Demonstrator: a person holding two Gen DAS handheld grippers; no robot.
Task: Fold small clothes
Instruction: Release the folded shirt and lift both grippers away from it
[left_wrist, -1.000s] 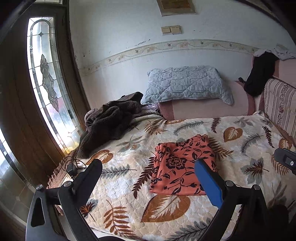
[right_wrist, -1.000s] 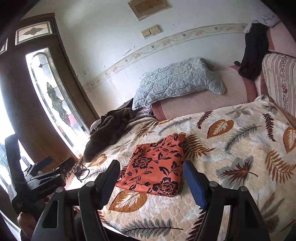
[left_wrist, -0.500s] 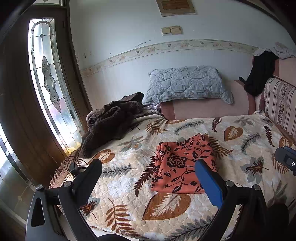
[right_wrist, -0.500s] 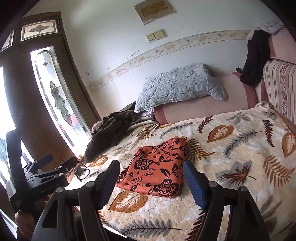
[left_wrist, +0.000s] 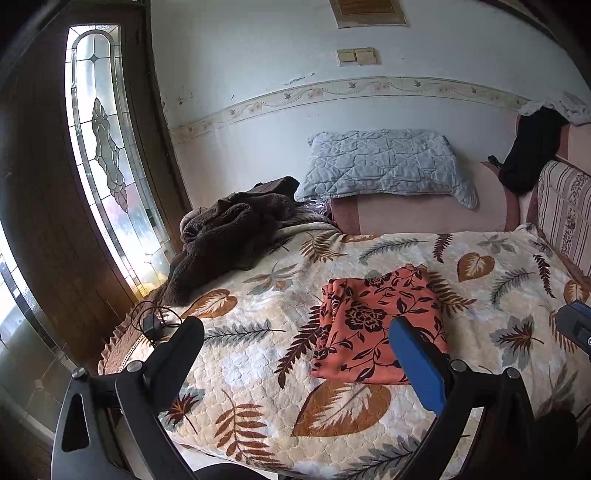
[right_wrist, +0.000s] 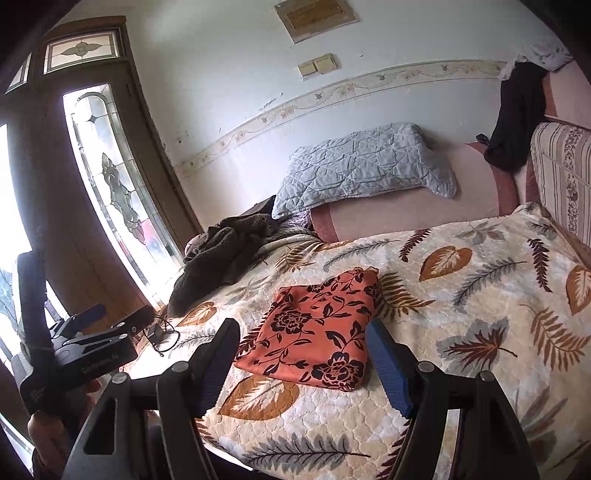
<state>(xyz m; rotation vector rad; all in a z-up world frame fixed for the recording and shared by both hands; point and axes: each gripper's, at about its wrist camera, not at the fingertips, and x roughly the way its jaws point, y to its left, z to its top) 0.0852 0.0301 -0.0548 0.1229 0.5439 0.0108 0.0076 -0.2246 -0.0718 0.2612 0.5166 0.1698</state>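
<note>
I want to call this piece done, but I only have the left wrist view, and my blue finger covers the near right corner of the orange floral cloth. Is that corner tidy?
Observer: The right wrist view shows the whole orange floral cloth. That corner lies squared off on the leaf-print bedspread, with no loose edge sticking out.
Operator: And the right gripper? I only see a sliver of it at my edge.
Observer: The right gripper is open, with nothing between its fingers.
Operator: Where does my left gripper sit from there?
Observer: The left gripper is at the far left, off the side of the bed, held in a hand.
</note>
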